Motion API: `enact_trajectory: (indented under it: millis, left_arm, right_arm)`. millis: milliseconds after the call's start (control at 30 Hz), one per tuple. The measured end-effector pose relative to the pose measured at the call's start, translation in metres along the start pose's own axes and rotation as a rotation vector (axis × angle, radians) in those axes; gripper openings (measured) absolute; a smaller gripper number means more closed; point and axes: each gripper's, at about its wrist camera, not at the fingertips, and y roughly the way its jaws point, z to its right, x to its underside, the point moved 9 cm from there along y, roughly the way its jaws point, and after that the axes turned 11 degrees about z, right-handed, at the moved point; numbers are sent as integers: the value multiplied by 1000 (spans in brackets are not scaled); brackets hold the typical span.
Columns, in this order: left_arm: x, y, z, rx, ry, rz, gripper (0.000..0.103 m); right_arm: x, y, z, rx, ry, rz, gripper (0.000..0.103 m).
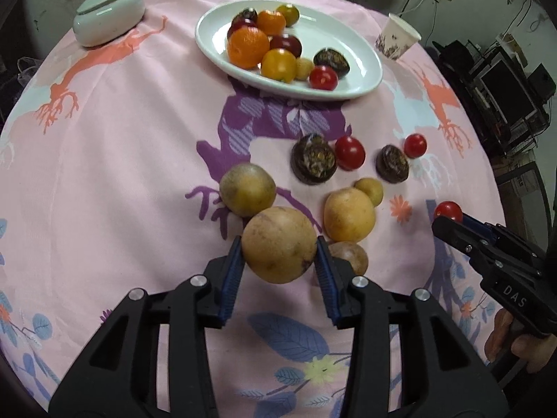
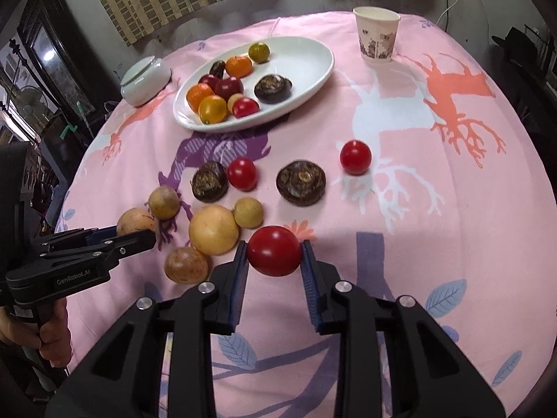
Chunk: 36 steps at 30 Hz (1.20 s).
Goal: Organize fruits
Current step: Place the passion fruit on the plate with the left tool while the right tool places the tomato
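My left gripper (image 1: pixel 279 261) is shut on a tan round fruit (image 1: pixel 278 244), held just above the pink cloth. My right gripper (image 2: pixel 274 256) is shut on a red tomato (image 2: pixel 274 250); it also shows in the left wrist view (image 1: pixel 449 210). A white oval plate (image 1: pixel 348 35) at the back holds several oranges, dark fruits and a tomato. Loose on the cloth lie tan fruits (image 1: pixel 349 214), two dark brown fruits (image 1: pixel 314 163) and red tomatoes (image 1: pixel 350 152). The left gripper shows at the left of the right wrist view (image 2: pixel 134 231).
A paper cup (image 2: pixel 377 36) stands at the back right of the round table. A white lidded jar (image 1: pixel 108 14) stands at the back left. Dark furniture and cables surround the table.
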Motion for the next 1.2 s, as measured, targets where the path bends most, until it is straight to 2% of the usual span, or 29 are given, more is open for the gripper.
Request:
enact_trajectory:
  millis: [167, 333, 433, 667, 867, 933, 967, 1000, 1133, 1200]
  left_arm:
    - [-47, -28, 4, 28, -12, 114, 41]
    - [-89, -24, 8, 23, -2, 174, 41]
    - [-107, -6, 7, 18, 3, 186, 41]
    - [-137, 40, -11, 1, -27, 168, 41]
    - [-147, 70, -19, -3, -61, 149, 41]
    - [-149, 77, -24, -20, -96, 146, 42]
    - [-152, 78, -27, -31, -111, 155, 45]
    - [-154, 79, -28, -36, -114, 164, 51]
    - [-166, 69, -33, -60, -120, 215, 66]
    - [-168, 60, -35, -67, -115, 230, 66]
  right_arm:
    - [-42, -7, -22, -29, -15, 105, 30]
    - [-82, 3, -41, -4, -84, 202, 30]
    - [-96, 22, -52, 31, -123, 235, 30]
    - [-108, 81, -54, 66, -176, 187, 30]
    - [-121, 106, -50, 150, -293, 258, 31]
    - [-124, 114, -49, 193, -342, 266, 43]
    - [-127, 115, -48, 216, -360, 280, 51]
    - [-129, 114, -48, 215, -365, 295, 54]
    - [-132, 106, -46, 200, -365, 319, 55]
    - [-130, 101, -41, 193, -348, 307, 55]
